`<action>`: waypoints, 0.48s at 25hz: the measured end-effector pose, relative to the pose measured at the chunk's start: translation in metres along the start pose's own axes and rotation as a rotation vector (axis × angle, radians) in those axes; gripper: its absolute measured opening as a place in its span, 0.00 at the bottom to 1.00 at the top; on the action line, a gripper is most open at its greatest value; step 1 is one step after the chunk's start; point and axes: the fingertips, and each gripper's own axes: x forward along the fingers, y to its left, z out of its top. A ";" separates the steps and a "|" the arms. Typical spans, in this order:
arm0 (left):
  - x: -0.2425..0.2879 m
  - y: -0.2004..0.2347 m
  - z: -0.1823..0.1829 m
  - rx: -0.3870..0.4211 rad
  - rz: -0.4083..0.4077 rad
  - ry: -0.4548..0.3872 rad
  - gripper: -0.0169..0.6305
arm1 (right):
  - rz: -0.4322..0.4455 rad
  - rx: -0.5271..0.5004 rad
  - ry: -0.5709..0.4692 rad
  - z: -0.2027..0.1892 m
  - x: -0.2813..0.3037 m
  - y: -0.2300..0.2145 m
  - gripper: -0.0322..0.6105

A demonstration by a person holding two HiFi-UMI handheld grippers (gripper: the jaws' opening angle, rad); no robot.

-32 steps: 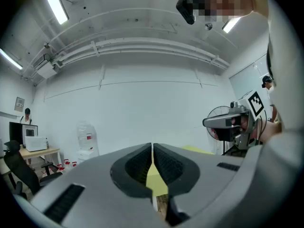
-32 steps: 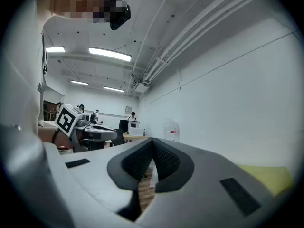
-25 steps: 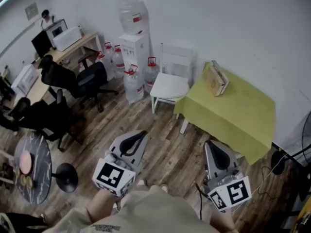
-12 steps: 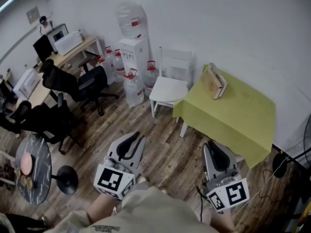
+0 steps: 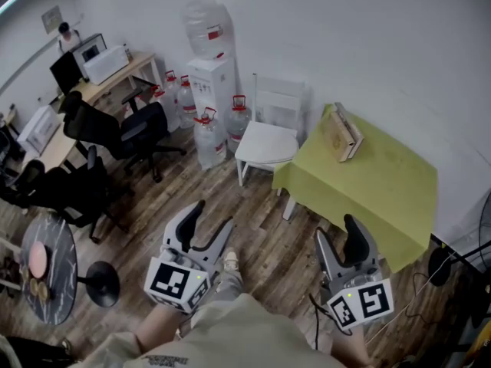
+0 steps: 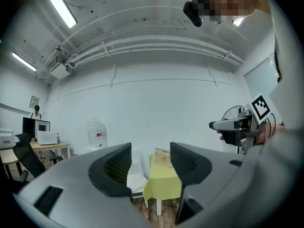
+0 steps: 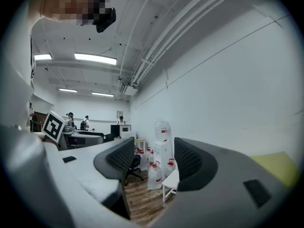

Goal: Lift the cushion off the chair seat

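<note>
Shows an office room from above, with a left gripper (image 5: 211, 216) and a right gripper (image 5: 336, 231) held low over a wooden floor (image 5: 268, 228). Catches both pairs of jaws in the act of opening, spread apart, with nothing between either pair and nothing touching the pads.

Places the white chair (image 5: 270, 113) well ahead of both sets of jaws, against the far wall. Sets it just beside a table (image 5: 368, 182) under a green cloth, and near a cluster of water jugs (image 5: 209, 136).

Finds the cushion (image 5: 266, 141) lying flat on the chair seat, pale and hard to tell from the seat itself at this range.

Looking along the left jaws, frames the chair and the green table in the gap between them, far off. Looking along the right jaws, frames one corner of the seat and the jugs in the gap, equally far off.

Judged from all this: barely begun. Nothing gripped, nothing touched, nothing raised off the seat. Left to do, most likely: close the whole distance to the chair, bring the spread jaws to the edges of the cushion, pinch it, and lift it clear of the seat.
</note>
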 end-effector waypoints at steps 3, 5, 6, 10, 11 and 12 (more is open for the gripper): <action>0.012 0.009 -0.005 -0.011 -0.001 0.007 0.41 | -0.004 0.005 0.033 -0.010 0.015 -0.007 0.46; 0.020 0.016 -0.009 -0.017 0.001 0.014 0.41 | -0.005 0.000 0.055 -0.017 0.026 -0.010 0.46; 0.024 0.020 -0.011 -0.019 -0.001 0.017 0.41 | -0.006 -0.002 0.063 -0.019 0.031 -0.011 0.46; 0.039 0.037 -0.017 -0.027 -0.013 0.031 0.41 | -0.016 -0.001 0.080 -0.022 0.053 -0.013 0.46; 0.043 0.043 -0.017 -0.029 -0.014 0.034 0.41 | -0.022 -0.003 0.085 -0.023 0.058 -0.013 0.46; 0.047 0.049 -0.018 -0.027 -0.015 0.037 0.41 | -0.031 -0.007 0.091 -0.023 0.064 -0.014 0.46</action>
